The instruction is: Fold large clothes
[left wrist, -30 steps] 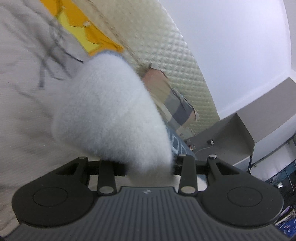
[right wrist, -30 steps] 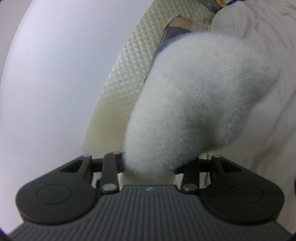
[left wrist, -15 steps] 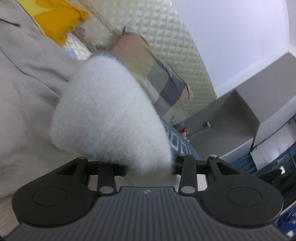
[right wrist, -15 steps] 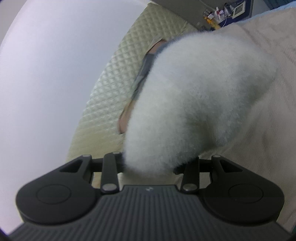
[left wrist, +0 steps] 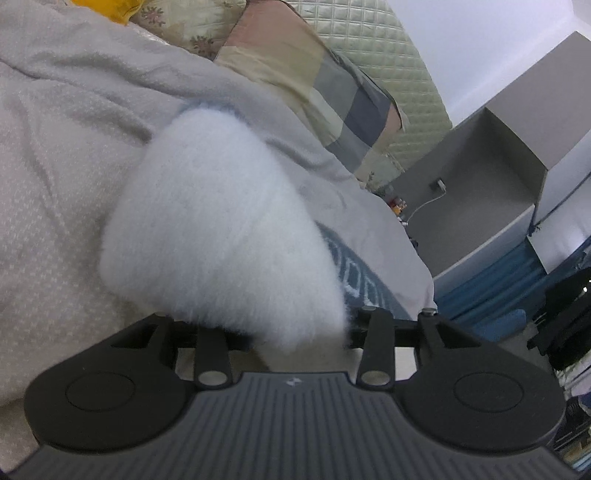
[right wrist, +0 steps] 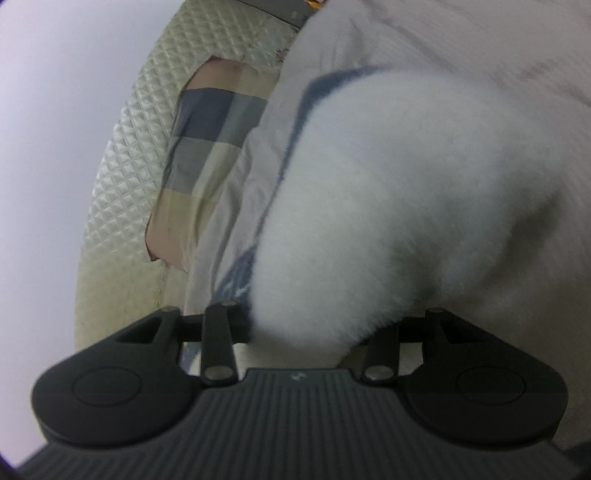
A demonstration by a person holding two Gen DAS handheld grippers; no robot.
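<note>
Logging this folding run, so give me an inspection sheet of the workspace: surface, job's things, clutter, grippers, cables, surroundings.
Surface: bed with a blue patterned cover, mostly covered by cloth.
Job's things: fluffy white garment bunched in front of both cameras; pale dotted blanket spread beneath.
Clutter: patchwork pillow; yellow cloth at the top edge.
Grippers: left gripper and right gripper have just been opening; fingertips hidden by the fluff, grip cannot be told.
Cables: white cable with a plug on the grey unit.
Surroundings: quilted headboard, grey shelf unit, white wall.
</note>
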